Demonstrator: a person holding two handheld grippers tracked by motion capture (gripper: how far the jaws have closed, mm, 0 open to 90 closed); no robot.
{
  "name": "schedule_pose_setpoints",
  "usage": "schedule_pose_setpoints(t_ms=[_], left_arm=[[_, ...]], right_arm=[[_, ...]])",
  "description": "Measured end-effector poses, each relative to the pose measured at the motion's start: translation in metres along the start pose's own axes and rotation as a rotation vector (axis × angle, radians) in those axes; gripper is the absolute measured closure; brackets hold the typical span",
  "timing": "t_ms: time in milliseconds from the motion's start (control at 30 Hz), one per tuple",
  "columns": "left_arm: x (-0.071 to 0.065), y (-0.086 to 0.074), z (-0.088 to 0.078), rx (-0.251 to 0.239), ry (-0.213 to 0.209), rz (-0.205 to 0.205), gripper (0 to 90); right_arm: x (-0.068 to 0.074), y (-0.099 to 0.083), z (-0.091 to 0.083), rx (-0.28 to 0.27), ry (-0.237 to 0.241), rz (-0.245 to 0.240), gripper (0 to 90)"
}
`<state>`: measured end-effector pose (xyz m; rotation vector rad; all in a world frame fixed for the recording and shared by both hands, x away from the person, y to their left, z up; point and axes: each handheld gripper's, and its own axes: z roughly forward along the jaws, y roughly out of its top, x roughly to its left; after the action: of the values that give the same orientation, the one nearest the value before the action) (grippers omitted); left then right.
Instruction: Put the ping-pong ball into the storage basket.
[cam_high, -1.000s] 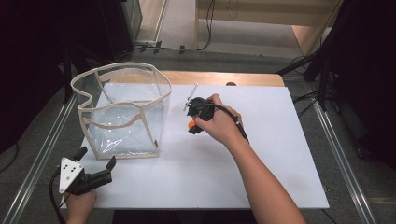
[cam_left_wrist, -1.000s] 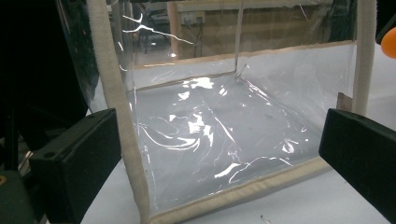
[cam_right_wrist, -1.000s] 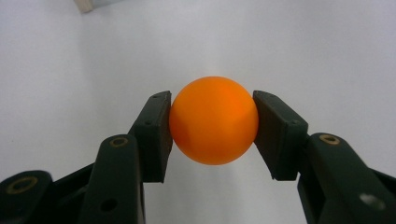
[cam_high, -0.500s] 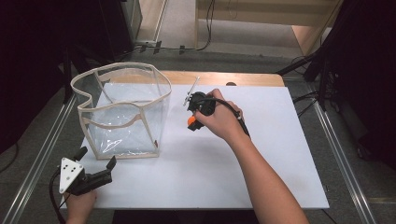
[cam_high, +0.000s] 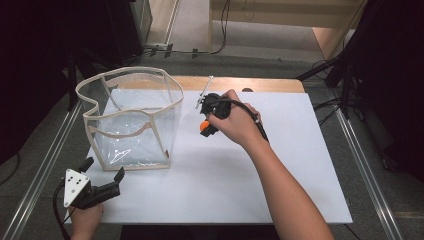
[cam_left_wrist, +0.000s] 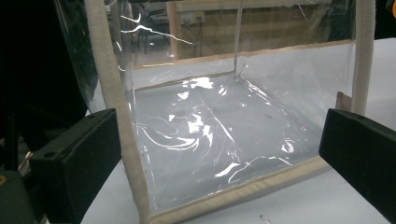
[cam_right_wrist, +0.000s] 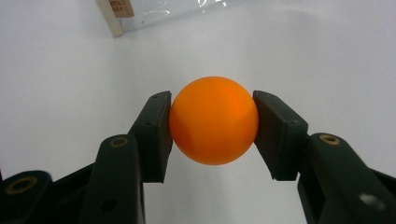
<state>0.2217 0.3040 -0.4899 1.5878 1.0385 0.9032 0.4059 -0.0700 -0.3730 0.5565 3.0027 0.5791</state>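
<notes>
Both jaws of the right gripper (cam_right_wrist: 212, 128) are pressed flat against the sides of an orange ball (cam_right_wrist: 213, 120), one pad on each side, so the ball is clamped squarely between them above the white tabletop (cam_right_wrist: 327, 56). In the high view the same gripper (cam_high: 205, 127) sits in the person's right hand over the middle of the table, just beside the right wall of the clear bag (cam_high: 131, 120), with the ball a small orange dot at its tip. The left gripper (cam_high: 102, 186) rests near the table's front left corner with its jaws spread wide and nothing between them; its own view looks through the gap straight at the bag's near wall. Judging by this, the pick-up is done and what most likely remains is to carry the ball over the rim and let it go inside, since the bag's floor looks bare. The ball is smooth, matte and evenly round, probably light and hard like a table-tennis ball. The bag is a boxy, open-topped container of glossy, wrinkled transparent plastic, edged in beige fabric piping (cam_left_wrist: 109, 93) that holds its corners upright.
</notes>
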Motion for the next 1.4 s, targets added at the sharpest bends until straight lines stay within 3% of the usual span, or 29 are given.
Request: schedule_pose_setpoints(t_ms=[1400], left_arm=[[0.001, 0.000, 0.000, 0.002, -0.008, -0.007, 0.0]], right_arm=[[-0.002, 0.038, -0.046, -0.027, 0.017, -0.049, 47.8]])
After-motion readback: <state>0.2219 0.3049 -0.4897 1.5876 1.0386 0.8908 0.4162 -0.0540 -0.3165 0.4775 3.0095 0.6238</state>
